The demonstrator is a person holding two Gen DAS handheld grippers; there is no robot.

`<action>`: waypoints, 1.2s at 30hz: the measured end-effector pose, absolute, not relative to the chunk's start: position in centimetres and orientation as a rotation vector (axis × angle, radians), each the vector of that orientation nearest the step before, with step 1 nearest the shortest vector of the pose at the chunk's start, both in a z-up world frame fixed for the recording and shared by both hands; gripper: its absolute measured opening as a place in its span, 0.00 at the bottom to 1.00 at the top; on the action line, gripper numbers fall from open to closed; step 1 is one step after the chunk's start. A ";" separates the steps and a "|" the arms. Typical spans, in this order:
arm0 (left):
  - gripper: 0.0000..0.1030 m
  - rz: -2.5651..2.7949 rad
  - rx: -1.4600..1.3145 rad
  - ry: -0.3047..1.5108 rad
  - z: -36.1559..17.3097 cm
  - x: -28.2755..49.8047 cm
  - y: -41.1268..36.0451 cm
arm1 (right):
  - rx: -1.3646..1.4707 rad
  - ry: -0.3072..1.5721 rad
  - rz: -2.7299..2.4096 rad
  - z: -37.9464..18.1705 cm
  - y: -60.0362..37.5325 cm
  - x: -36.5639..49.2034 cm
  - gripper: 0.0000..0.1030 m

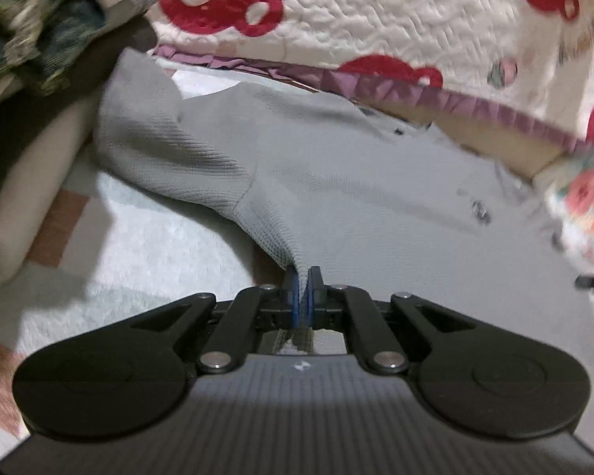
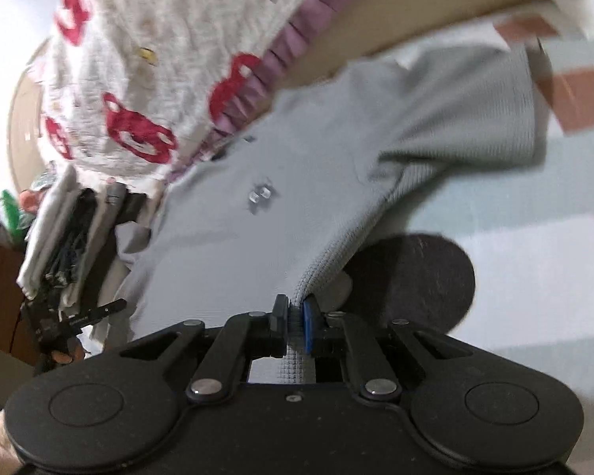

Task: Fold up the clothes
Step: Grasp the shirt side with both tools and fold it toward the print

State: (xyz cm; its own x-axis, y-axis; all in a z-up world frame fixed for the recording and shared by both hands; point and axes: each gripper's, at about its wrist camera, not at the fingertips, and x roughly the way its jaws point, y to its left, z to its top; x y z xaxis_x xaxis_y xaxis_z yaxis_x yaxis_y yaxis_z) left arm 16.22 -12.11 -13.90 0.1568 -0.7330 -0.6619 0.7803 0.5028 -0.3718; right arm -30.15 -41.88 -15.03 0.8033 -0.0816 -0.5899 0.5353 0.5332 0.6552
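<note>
A grey ribbed shirt [image 1: 336, 182] lies flat on a pale checked mat [image 1: 146, 245], its body stretching away toward a quilt [image 1: 376, 19] with red prints, one short sleeve out to each side. The left gripper [image 1: 303, 277] and right gripper [image 2: 295, 308] each pinch its near hem, jaws nearly closed on cloth. Only the right view shows a dark round disc [image 2: 415, 277] beside the hem; the left view shows piled clothes [image 1: 27, 19] at far left.

A grey waffle-knit shirt [image 1: 336, 182] lies spread front-up on a pale bed, short sleeves out to each side, small buttons down its middle. Its near edge is gathered into tight folds and drawn taut at two points. The far end reaches a quilt's pleated edge.
</note>
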 end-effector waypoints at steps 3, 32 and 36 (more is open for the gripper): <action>0.04 -1.055 0.088 0.926 -14.4 17.0 -11.7 | 0.928 0.579 -0.437 -15.1 -42.1 -29.9 0.17; 0.10 -1.184 -0.223 1.161 -16.5 18.9 -11.8 | 1.179 0.348 -0.224 -17.8 -44.4 -29.4 0.08; 0.19 -1.162 -0.217 1.193 -17.3 19.8 -12.9 | 1.168 0.360 -0.220 -18.2 -45.0 -29.5 0.12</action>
